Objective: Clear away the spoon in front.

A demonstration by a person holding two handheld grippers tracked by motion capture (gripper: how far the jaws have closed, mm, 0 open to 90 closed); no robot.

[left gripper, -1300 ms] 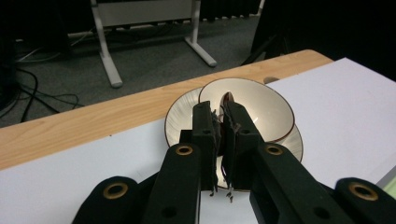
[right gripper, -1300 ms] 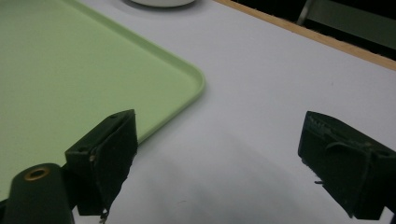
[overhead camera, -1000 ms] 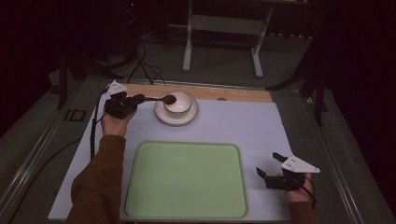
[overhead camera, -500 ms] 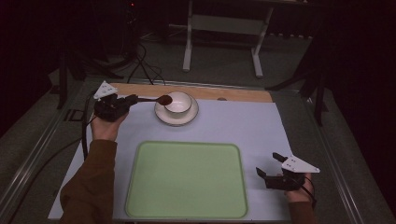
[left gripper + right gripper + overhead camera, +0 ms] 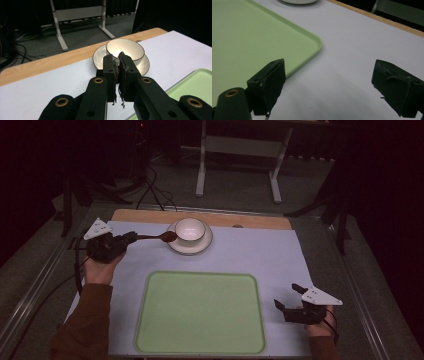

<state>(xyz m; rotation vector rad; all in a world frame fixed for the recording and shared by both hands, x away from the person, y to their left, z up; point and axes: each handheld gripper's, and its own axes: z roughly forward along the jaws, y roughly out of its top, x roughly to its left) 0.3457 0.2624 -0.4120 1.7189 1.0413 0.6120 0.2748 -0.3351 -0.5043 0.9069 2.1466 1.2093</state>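
Dark brown spoon [image 5: 156,237] is held at far left of the surface [image 5: 260,255] by the left tongs [image 5: 131,237], jaws shut tight on its handle w/ no gap seen in the left gripper view [image 5: 118,65]; the spoon's head is kept level and pointed twd the white bowl [image 5: 190,229], its tip just over the saucer [image 5: 206,245] rim at the bowl's left side, prob. so it can be set into or drawn from the bowl w/o tilting. Bowl is seated centred on saucer, both near the wooden back edge, approx. mid-width of the surface. Nearer the person, a green tray [image 5: 200,312] is laid flat in the middle, bare, apparently as a landing spot for items. At right, the right tongs [image 5: 287,298] are rested low by the tray's right edge, jaws spread wide w/ nothing between them, as confirmed in the right gripper view [image 5: 332,85]; likely parked out of the way while the left hand [image 5: 100,267] works.
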